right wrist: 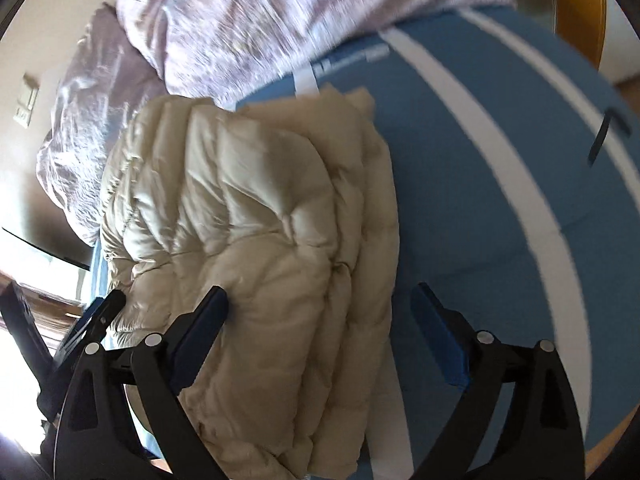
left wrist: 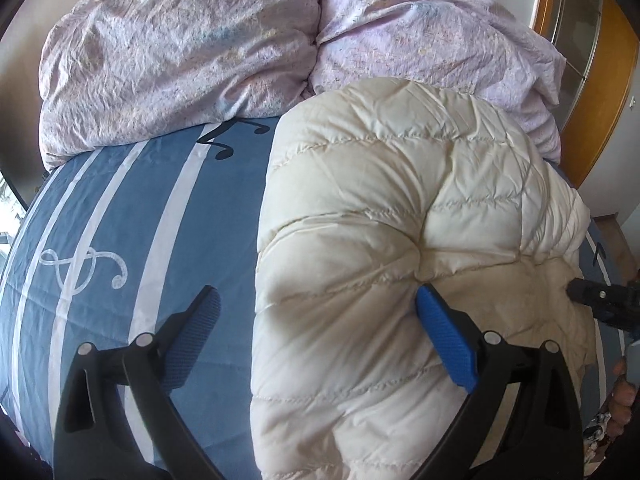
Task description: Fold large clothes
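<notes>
A cream quilted down jacket (left wrist: 384,240) lies folded in a thick bundle on the blue striped bedsheet (left wrist: 132,208). My left gripper (left wrist: 316,312) is open above the jacket's left edge; its right finger touches the puffy fabric and its left finger is over the sheet. In the right wrist view the jacket (right wrist: 256,240) lies left of centre. My right gripper (right wrist: 320,312) is open over the jacket's right edge, holding nothing. The right gripper's tip also shows in the left wrist view (left wrist: 600,300) at the jacket's right side. The right wrist view is motion-blurred.
A crumpled lilac duvet (left wrist: 224,52) is heaped at the far end of the bed, also in the right wrist view (right wrist: 248,28). A wooden wardrobe or door frame (left wrist: 592,92) stands at the right. The bed's edge and floor lie at the lower right (right wrist: 612,432).
</notes>
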